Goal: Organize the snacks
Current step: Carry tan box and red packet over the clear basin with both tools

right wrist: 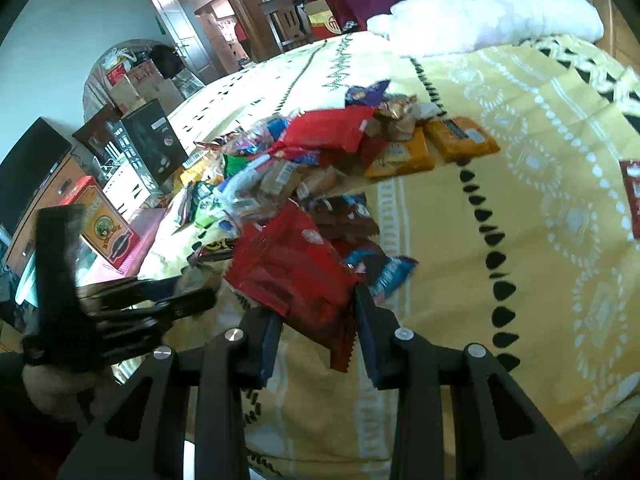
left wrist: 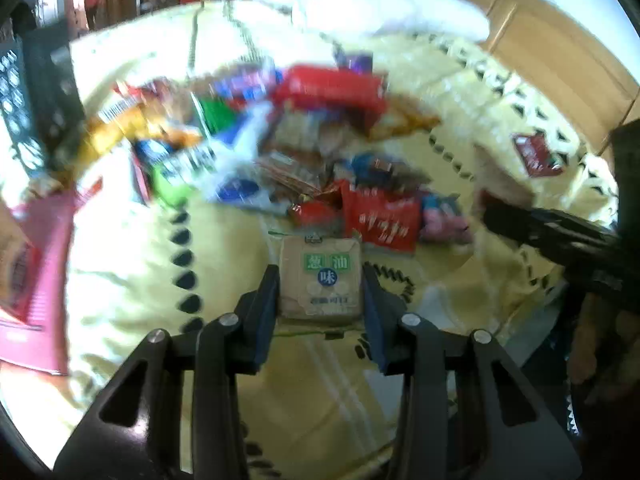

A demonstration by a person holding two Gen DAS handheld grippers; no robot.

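In the left wrist view my left gripper (left wrist: pixel 320 270) is shut on a tan cracker packet (left wrist: pixel 320 296) with a green label, its pads pressing both side edges. The packet hangs above the yellow bedspread (left wrist: pixel 320 392). In the right wrist view my right gripper (right wrist: pixel 316 312) is shut on a red snack packet (right wrist: pixel 292 272), held tilted over the bed. A pile of mixed snack packets (left wrist: pixel 280 140) (right wrist: pixel 300 168) lies beyond both grippers. The right gripper (left wrist: pixel 520 224) shows at the right of the left view. The left gripper (right wrist: pixel 180 304) shows at the lower left of the right view.
A lone red packet (left wrist: pixel 536 154) (right wrist: pixel 632 200) lies apart on the right of the bedspread (right wrist: pixel 520 240). A white pillow (right wrist: pixel 492 12) sits at the far end. Boxes stand beside the bed's left edge: a pink one (left wrist: pixel 40 260), a printed carton (right wrist: pixel 108 224), a black one (right wrist: pixel 152 140).
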